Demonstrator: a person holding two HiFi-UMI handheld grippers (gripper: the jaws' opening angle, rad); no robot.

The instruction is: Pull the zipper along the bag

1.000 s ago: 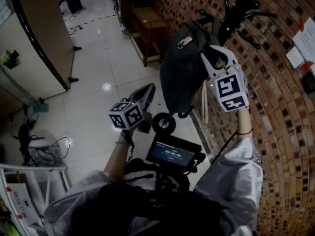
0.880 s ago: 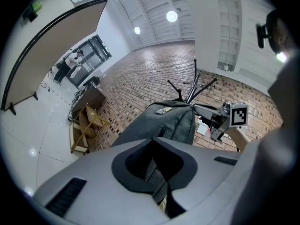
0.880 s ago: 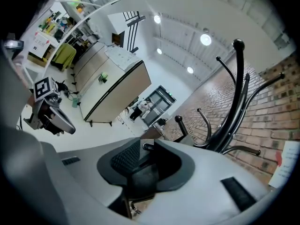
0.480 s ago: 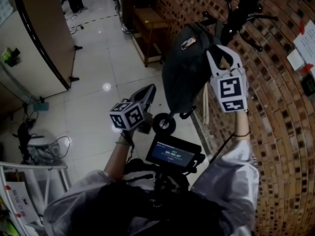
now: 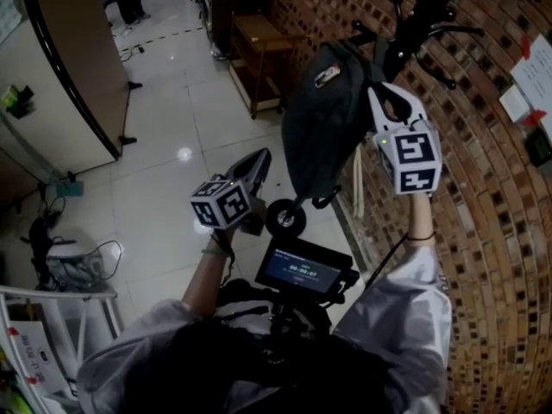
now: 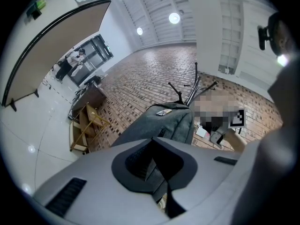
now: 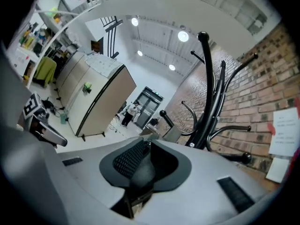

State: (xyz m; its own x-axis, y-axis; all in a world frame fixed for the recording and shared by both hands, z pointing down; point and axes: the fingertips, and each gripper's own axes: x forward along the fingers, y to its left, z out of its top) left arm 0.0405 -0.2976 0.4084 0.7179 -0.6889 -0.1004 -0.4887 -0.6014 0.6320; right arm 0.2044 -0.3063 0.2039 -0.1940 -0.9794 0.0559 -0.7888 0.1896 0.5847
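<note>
A dark grey bag [image 5: 323, 128] hangs from a black coat rack [image 5: 414, 24] against the brick wall. My right gripper [image 5: 388, 102] is raised to the bag's upper right edge. Its jaws are closing, and in the right gripper view a dark zipper pull [image 7: 140, 170] fills the gap between the pads of the right gripper [image 7: 140, 165]. My left gripper [image 5: 257, 164] hangs low by the bag's lower left, apart from it, with its jaws together and nothing held. From the left gripper view the bag [image 6: 159, 125] shows beyond the left gripper [image 6: 154, 165].
A wooden stand [image 5: 254, 41] sits by the wall behind the bag. A small black wheel [image 5: 286, 216] and a screen device [image 5: 306, 270] are just below the bag, near my body. A tan partition [image 5: 69, 76] stands at the left on a glossy tiled floor.
My right gripper has shifted slightly right and up along the bag's top edge. The left gripper has stayed put.
</note>
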